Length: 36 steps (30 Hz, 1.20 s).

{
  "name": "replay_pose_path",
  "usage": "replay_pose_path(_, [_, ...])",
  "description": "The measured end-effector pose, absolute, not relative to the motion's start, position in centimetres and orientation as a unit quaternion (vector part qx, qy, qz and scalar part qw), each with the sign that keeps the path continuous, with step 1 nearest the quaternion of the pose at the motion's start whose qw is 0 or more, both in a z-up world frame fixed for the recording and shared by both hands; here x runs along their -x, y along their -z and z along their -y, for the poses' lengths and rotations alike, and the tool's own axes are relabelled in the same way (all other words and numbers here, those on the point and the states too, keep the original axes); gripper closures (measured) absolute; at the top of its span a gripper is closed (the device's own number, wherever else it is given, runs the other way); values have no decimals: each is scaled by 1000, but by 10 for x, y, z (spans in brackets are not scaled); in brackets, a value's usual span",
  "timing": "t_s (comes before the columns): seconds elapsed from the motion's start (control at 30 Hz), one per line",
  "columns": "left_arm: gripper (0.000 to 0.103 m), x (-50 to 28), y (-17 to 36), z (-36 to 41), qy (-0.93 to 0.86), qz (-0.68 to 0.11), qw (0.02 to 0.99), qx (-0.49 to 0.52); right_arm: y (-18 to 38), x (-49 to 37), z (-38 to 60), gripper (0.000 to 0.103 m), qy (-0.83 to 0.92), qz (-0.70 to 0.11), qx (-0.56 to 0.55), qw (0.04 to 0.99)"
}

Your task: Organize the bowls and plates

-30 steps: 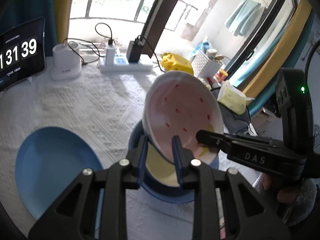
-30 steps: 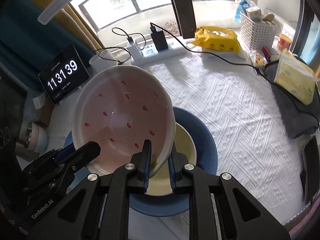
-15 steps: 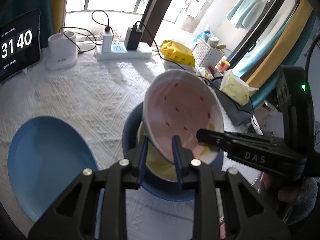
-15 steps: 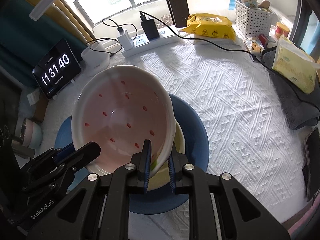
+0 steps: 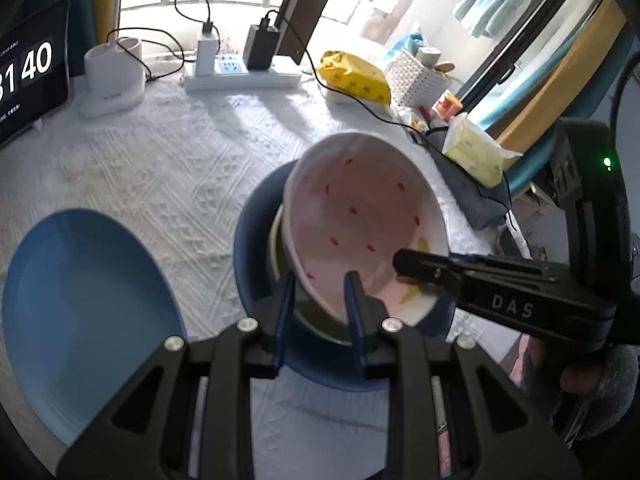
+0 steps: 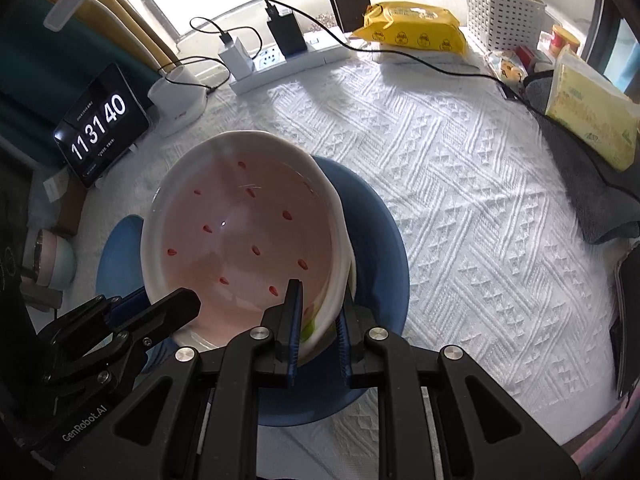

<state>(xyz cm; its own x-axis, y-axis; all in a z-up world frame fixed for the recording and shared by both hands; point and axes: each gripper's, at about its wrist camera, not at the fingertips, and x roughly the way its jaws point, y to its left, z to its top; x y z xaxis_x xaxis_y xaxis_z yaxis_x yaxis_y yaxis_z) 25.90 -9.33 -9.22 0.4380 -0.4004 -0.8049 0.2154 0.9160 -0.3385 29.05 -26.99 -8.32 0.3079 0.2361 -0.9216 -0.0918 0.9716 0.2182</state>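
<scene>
1. Against a second ago, I see the pink bowl [image 6: 244, 256] sitting lower, its rim now overlapping the yellow bowl [image 5: 280, 256] much more; the clock [image 6: 100, 124] has ticked from 39 to 40.
2. In the left view the plate [image 5: 88, 300] has slid further toward frame centre, and more table [image 6: 460, 208] shows beyond the stack.
3. Left tongs [image 5: 318, 304]: clamped on the pink bowl's near rim, one finger inside, one outside. Same grip as before.
4. Right tongs [image 6: 316, 316]: clamped on the opposite rim of the same bowl, likewise unchanged.
5. The pink bowl is tilted, held between both tongs directly above the stack; I cannot tell whether its underside touches the yellow bowl.
6. The pink bowl holds nothing; red flecks dot its inside, with a yellow-green mark near the rim.
7. The yellow bowl sits inside the blue bowl [image 6: 384, 240], which rests on the white cloth near the table's front edge.
8. The plate lies flat just left of the blue bowl, nothing on it.
9. A white basket [image 6: 504, 12] at the far right corner holds small boxes; contents otherwise unclear.
</scene>
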Motion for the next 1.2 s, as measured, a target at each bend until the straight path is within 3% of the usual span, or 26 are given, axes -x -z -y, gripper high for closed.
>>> replay_pose_path(0.7, [73,-256,89,86,196,-510,834,77,76,-277,263,78,-98,-607,-6,789])
replay_pose_path(1.2, [71,-260,60,54,186,-469,859,84,41,-271,285,78,-89,-554,-13,827])
